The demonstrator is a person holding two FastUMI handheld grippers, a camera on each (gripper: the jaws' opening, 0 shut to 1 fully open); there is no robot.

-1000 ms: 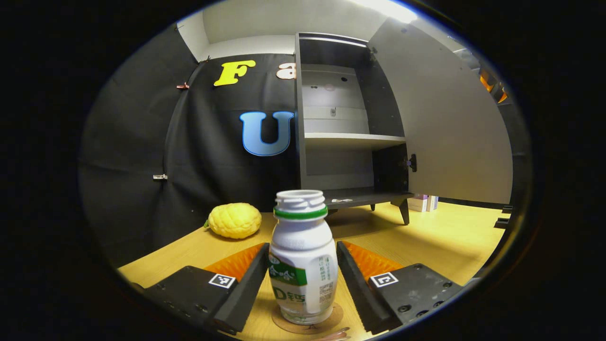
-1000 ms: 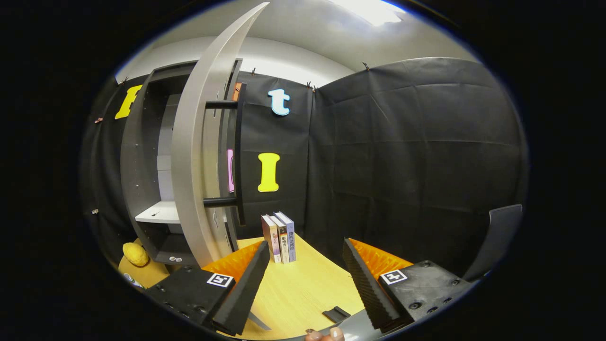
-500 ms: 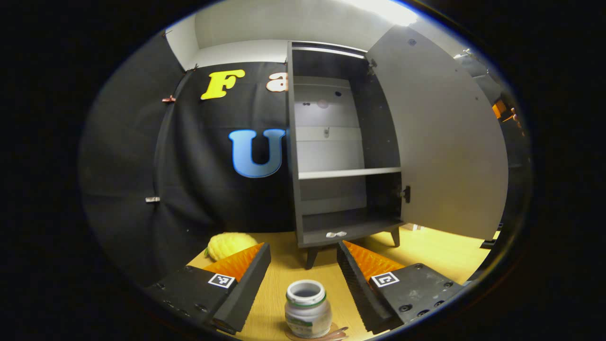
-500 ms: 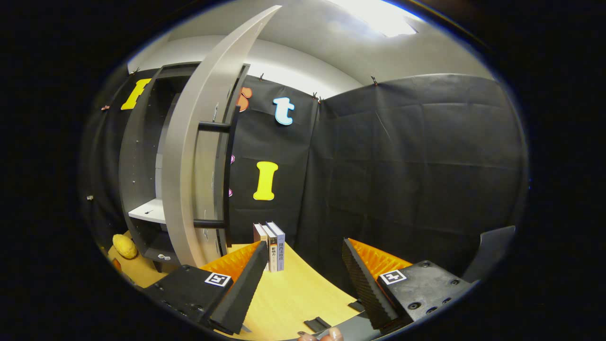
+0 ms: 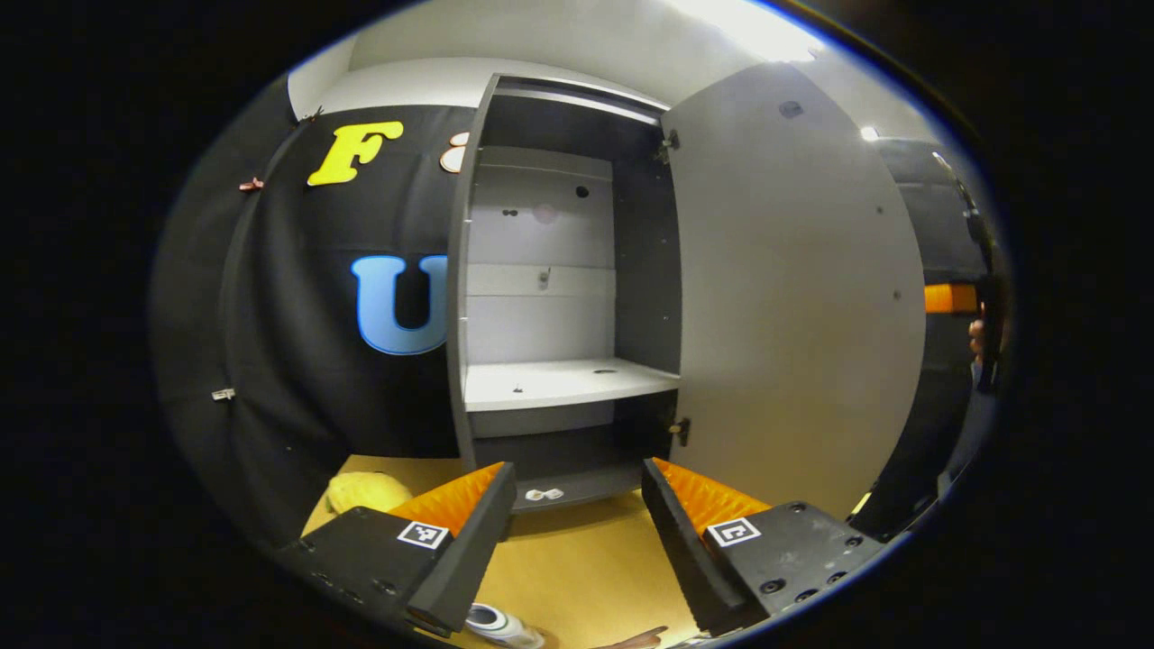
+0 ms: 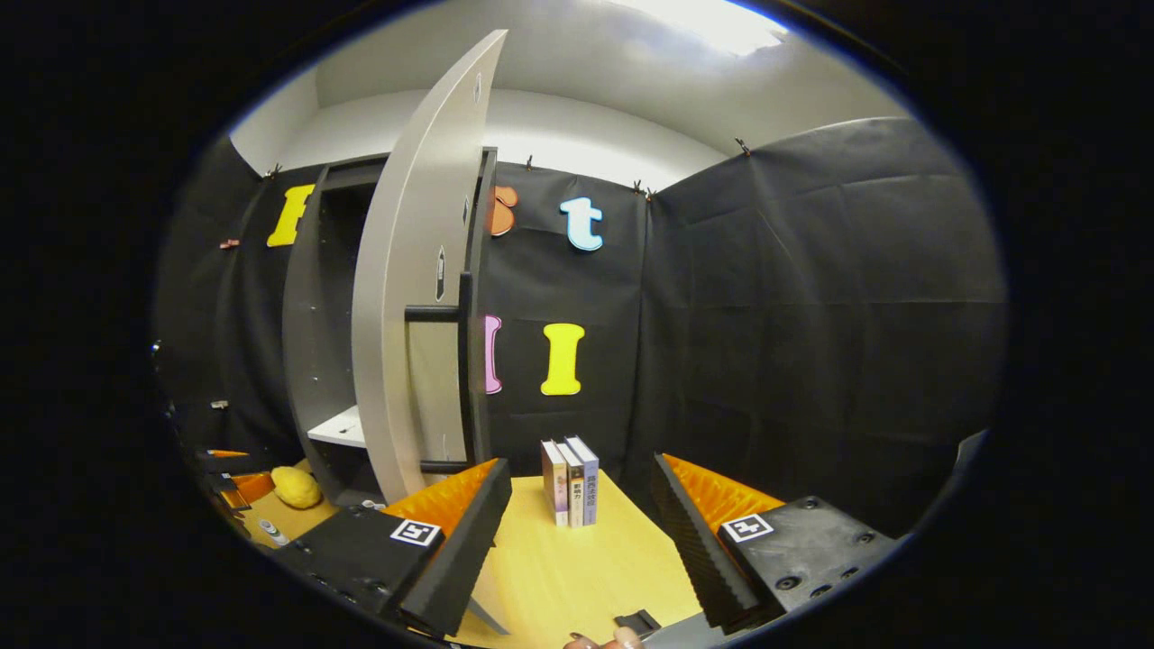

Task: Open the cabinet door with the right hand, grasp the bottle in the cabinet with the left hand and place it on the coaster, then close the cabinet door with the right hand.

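The three upright books (image 6: 570, 481) standing on the yellow wooden worktop (image 6: 577, 563) to the right of the tall dark-grey cabinet (image 5: 550, 297) carry printed spines, but the characters are too small to make out. Each gripper body bears a small square black-and-white marker.

In the left gripper view, the small white plastic bottle with a green band below its open mouth (image 5: 499, 624) sits at the very bottom edge, in front of the cabinet and low beside the left-hand finger (image 5: 464, 541) of the left gripper (image 5: 577, 541). It lies outside the gap between the fingers, touched by neither. Whether it rests on the coaster cannot be told, as the view cuts it off. The left gripper's fingers are spread wide and empty, framing bare worktop and the foot of the cabinet.

The cabinet's pale grey door (image 5: 793, 297) stands swung out to the right of the cabinet's open front. Inside are a white shelf (image 5: 563, 383) and a dark bottom board. A bumpy yellow lemon-like fruit (image 5: 368, 492) lies on the worktop to the left of the cabinet's base.

In the right gripper view, the right gripper (image 6: 581, 541) hangs in front of the cabinet door's outer edge, its fingers likewise released and wide apart, holding nothing. The door's long dark bar handle (image 6: 466, 361) is up and to the left of these fingers, apart from them. The books stand on the worktop between the fingers, farther off.
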